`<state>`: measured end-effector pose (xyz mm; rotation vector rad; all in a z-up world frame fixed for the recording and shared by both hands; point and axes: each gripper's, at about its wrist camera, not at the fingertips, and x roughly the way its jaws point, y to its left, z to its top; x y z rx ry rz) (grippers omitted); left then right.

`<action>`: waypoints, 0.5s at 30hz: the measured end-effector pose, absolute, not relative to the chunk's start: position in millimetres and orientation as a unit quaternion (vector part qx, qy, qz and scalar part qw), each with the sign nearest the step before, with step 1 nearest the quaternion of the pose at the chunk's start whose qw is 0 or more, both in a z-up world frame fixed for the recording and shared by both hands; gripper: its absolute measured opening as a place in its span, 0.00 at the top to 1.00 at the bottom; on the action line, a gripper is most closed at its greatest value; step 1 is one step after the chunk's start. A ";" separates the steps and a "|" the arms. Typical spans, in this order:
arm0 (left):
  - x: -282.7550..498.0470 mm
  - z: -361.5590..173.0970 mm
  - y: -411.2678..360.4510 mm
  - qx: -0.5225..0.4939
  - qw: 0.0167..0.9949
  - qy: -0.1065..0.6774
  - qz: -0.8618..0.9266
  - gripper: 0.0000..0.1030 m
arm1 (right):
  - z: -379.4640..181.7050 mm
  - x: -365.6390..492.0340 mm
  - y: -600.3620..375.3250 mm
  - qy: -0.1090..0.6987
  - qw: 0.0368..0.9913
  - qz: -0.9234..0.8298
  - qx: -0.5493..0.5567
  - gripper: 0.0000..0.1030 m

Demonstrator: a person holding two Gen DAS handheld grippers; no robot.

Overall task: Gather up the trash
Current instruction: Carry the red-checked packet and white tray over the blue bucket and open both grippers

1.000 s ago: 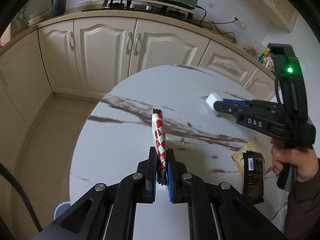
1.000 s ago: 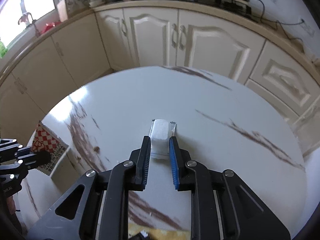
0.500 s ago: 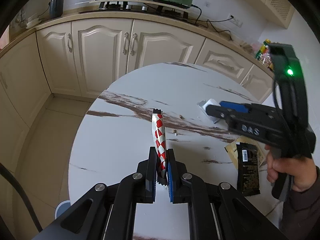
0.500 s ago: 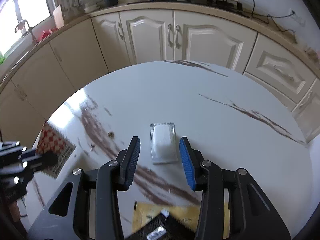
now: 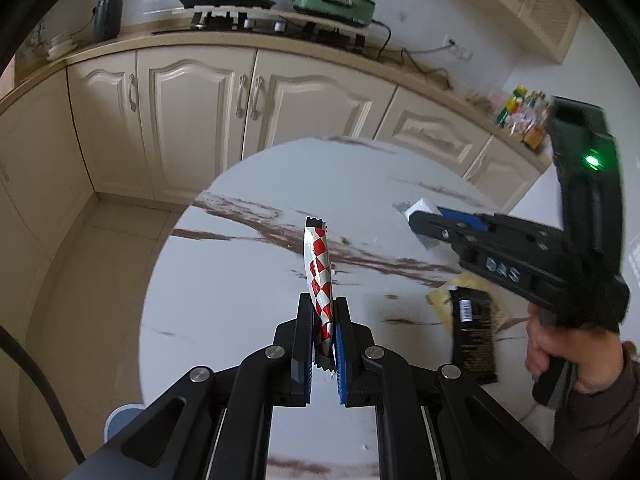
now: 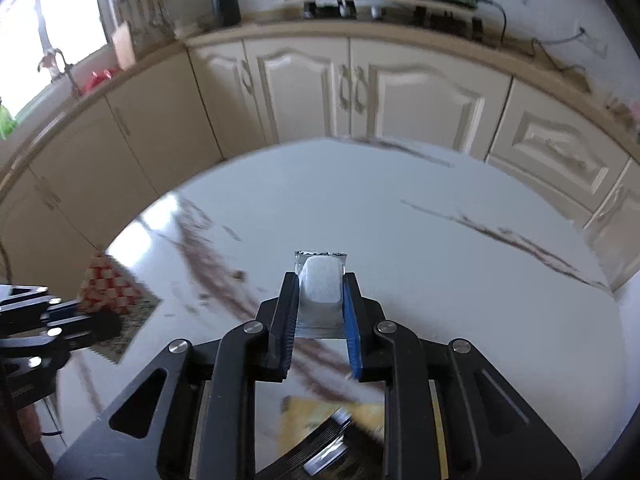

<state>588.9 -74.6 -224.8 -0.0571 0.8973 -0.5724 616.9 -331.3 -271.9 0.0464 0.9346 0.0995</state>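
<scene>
Since half a second ago the right tongs (image 6: pixel 320 312) have just been closing and now clamp the white packet (image 6: pixel 321 294), held just above the table (image 6: pixel 440 248). Left tongs (image 5: pixel 323 340) stay clamped on the red-and-white checked wrapper (image 5: pixel 319 272), upright over the table.

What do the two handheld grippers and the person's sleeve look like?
Both grippers are black, with angular linkages, silver pivot bolts and ribbed blue pads. The right gripper has raised letters on its side, a green light on its upright part and a pistol handle. The sleeve is dark brown.
</scene>
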 end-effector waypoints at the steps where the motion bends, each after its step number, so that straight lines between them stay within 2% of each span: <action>1: 584.0 -221.3 -68.7 -0.033 0.863 0.423 -0.275 0.94 | -264.3 611.3 -325.0 0.444 0.894 0.056 0.023 0.80; 8: 540.6 -206.7 3.1 -0.074 0.878 0.395 -0.259 0.94 | -222.1 571.0 -245.5 0.395 0.911 0.115 0.008 0.80; 15: 484.0 -224.3 119.1 -0.089 0.896 0.397 -0.178 0.94 | -231.0 549.9 -122.6 0.405 0.890 0.209 -0.003 0.80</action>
